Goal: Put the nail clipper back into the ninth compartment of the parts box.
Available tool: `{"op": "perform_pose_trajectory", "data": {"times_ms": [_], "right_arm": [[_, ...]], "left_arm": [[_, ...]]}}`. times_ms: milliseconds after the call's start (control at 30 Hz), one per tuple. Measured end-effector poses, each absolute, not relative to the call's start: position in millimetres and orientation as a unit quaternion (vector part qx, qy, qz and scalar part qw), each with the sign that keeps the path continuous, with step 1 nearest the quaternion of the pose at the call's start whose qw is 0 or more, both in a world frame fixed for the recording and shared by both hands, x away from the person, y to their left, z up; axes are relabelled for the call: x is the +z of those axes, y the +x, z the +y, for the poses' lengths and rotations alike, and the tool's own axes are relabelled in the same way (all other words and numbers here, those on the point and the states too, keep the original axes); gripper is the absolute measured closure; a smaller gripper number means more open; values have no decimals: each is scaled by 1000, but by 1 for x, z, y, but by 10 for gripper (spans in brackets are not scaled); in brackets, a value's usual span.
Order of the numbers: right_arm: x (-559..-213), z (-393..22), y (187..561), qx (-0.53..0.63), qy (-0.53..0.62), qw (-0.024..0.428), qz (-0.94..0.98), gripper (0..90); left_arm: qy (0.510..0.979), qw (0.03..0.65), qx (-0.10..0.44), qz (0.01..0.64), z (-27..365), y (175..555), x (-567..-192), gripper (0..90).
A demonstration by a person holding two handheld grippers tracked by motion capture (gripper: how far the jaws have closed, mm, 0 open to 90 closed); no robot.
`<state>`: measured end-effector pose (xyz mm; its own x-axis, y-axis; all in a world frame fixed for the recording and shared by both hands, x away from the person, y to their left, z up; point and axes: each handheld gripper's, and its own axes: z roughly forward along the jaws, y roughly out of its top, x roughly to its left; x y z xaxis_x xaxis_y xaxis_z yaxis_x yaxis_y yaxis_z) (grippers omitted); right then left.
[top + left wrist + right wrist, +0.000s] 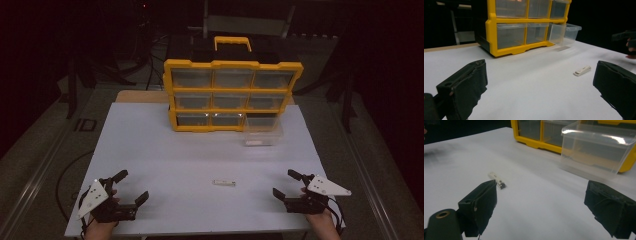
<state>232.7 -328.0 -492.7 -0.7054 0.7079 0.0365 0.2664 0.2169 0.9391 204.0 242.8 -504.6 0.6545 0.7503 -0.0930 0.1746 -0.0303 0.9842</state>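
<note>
The small white stick lies on bare table between both spread, empty grippers, at ten o'clock of the right gripper and two o'clock of the left gripper.

Left gripper and right gripper rest low, jaws spread wide.
</note>
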Motion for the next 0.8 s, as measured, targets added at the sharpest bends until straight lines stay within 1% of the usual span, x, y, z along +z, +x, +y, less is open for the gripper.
{"op": "perform_pose_trajectory", "data": {"times_ms": [167, 200, 400, 467, 533, 800], "right_arm": [[-479, -328, 233, 541, 316, 206, 752, 112], [-472, -327, 234, 539, 308, 215, 754, 112], [-452, -321, 241, 527, 290, 218, 768, 111], [-452, -321, 241, 527, 290, 218, 768, 111], [-440, -314, 247, 527, 281, 212, 774, 108], [-425, -296, 261, 528, 254, 190, 787, 92]], "left_arm": [[678, 606, 237, 342, 242, 205, -505, 5], [677, 607, 236, 343, 242, 205, -505, 5], [677, 608, 236, 342, 242, 205, -505, 5], [677, 608, 236, 342, 242, 205, -505, 5], [679, 606, 237, 341, 242, 205, -505, 5], [678, 607, 235, 342, 242, 205, -505, 4]]}}
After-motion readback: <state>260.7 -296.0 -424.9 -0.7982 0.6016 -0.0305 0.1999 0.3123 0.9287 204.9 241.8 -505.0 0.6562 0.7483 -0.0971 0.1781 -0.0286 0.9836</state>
